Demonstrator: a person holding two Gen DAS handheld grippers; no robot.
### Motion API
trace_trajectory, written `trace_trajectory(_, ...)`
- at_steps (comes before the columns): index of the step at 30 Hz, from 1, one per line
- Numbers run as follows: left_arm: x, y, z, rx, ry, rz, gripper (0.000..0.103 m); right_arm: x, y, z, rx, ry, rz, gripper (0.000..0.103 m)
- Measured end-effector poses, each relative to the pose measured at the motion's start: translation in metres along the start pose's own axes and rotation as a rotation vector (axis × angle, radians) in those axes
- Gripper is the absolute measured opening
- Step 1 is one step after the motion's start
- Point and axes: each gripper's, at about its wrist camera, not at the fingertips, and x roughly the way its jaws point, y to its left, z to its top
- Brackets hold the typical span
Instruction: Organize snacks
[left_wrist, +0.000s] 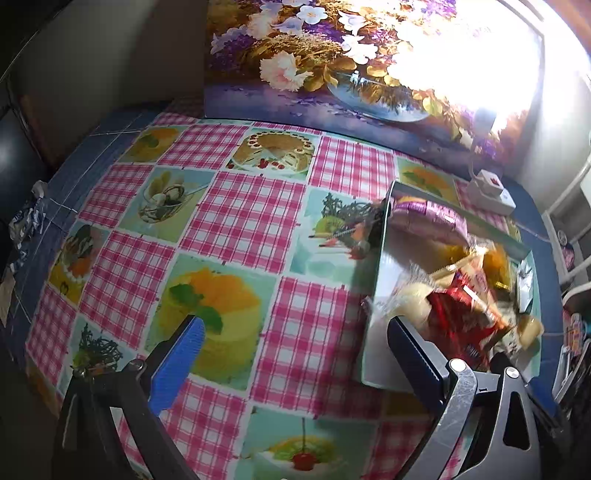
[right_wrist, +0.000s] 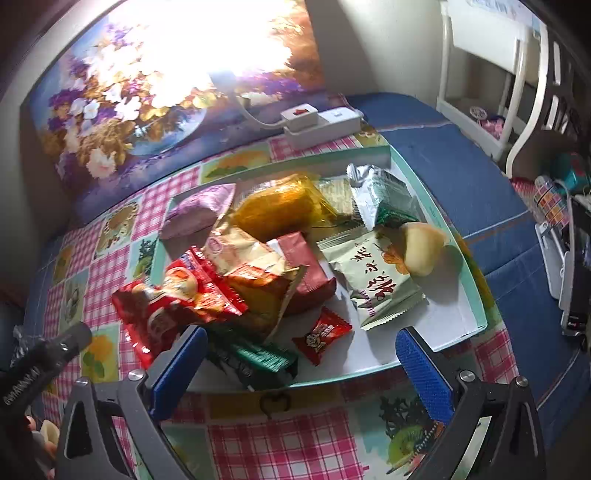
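We see the snack packets heaped together in the tray, which lies on the tablecloth toward the table's right side, with the power strip just behind it and the flower picture standing farthest back.

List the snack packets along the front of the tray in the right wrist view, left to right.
Big red packet → dark green packet → small red packet → pale green packet with red characters. The pile behind overlaps too much to order.
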Motion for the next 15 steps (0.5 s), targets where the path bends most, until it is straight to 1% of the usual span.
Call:
trace_trajectory(7, -0.013, 0.012, -0.015, 0.026, -0.051, 0.050, 0.099, -0.019, 0.010, -0.012, -0.044, -0.039, 0.002, 0.103)
trace_trajectory(11, -0.022, 0.019, -0.021, 0.032, -0.079, 0.086, 0.099, -0.026, 0.016, -0.020, -0.071, -0.045, 0.008, 0.103)
trace_trajectory(15, -0.027, 0.024, -0.027, 0.054, -0.087, 0.123, 0.099, -0.033, 0.021, -0.029, -0.104, -0.051, 0.012, 0.103)
